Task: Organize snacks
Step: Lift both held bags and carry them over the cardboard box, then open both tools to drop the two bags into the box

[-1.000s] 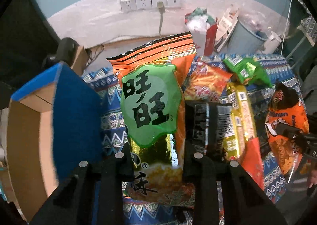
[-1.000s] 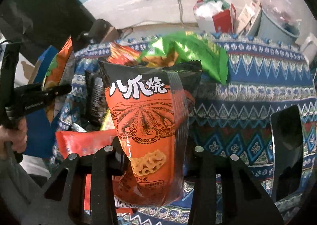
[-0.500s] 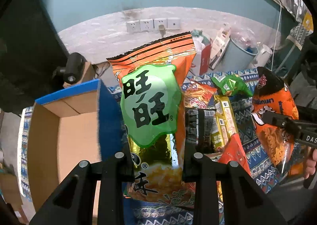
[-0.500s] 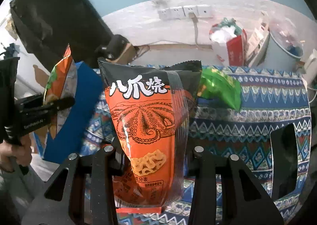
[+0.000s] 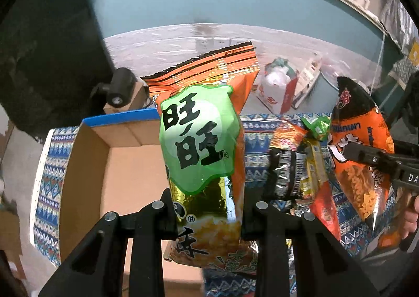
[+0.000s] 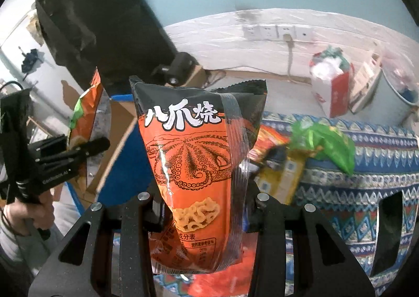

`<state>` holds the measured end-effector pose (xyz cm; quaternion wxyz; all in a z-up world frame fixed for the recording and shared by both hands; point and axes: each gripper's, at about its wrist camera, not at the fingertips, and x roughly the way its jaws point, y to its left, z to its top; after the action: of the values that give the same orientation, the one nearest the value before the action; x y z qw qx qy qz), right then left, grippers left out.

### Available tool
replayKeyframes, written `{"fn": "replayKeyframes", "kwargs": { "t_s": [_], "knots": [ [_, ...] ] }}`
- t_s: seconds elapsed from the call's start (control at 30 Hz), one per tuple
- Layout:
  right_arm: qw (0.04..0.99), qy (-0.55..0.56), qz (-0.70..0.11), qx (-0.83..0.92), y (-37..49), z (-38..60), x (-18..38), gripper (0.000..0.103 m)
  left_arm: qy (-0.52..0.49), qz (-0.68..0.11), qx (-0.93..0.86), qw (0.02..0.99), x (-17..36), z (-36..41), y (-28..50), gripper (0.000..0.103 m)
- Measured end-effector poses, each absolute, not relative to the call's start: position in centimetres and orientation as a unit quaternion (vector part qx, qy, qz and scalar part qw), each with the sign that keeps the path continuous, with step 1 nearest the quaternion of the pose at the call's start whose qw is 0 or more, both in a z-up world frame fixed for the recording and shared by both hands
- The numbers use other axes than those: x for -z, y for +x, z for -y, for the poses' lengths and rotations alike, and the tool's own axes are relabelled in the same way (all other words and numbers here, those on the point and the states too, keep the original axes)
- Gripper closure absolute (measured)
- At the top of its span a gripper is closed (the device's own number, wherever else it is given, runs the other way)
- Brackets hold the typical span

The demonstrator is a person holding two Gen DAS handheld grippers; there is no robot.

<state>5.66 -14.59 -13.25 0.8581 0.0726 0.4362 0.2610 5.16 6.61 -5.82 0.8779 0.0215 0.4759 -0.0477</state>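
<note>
My left gripper (image 5: 207, 215) is shut on an orange snack bag with a green label (image 5: 201, 139) and holds it upright, raised over the open cardboard box with a blue rim (image 5: 115, 166). My right gripper (image 6: 201, 208) is shut on an orange and black octopus snack bag (image 6: 193, 155), held upright in the air to the right of the box (image 6: 117, 139). That bag also shows in the left wrist view (image 5: 361, 145). The left gripper and its bag show in the right wrist view (image 6: 83, 124).
Several loose snack packs (image 5: 301, 166) lie in a pile on the patterned tablecloth (image 6: 366, 160), among them a green bag (image 6: 324, 145). A black camera (image 5: 117, 90) stands behind the box. A red and white carton (image 6: 332, 82) and a bucket (image 6: 400, 92) stand on the floor behind.
Both grippers have risen with their bags. The left has moved left, so the box's open inside now lies below its bag. The right has moved left toward the box.
</note>
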Motion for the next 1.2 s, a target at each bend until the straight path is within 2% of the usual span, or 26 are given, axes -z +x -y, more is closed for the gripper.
{"fn": "replayKeyframes", "kwargs": {
  "t_s": [0.7,1.07,1.17,1.2],
  "knots": [
    [0.831,0.045,-0.439,-0.339,7.6,0.6,11.2,0.064,-0.031,-0.492,-0.052,0.868,7.6,-18.4,2.4,0.072],
    [0.814,0.03,-0.449,-0.368,8.5,-5.1,11.4,0.064,-0.035,-0.514,-0.081,0.854,9.2,-21.5,1.7,0.071],
    [0.809,0.028,-0.455,-0.372,8.8,-6.2,11.8,0.064,-0.031,-0.519,-0.091,0.849,9.4,-21.9,1.7,0.063],
    [0.805,0.027,-0.459,-0.375,8.9,-6.7,11.9,0.064,-0.03,-0.519,-0.091,0.85,9.3,-21.9,1.6,0.057]
  ]
}}
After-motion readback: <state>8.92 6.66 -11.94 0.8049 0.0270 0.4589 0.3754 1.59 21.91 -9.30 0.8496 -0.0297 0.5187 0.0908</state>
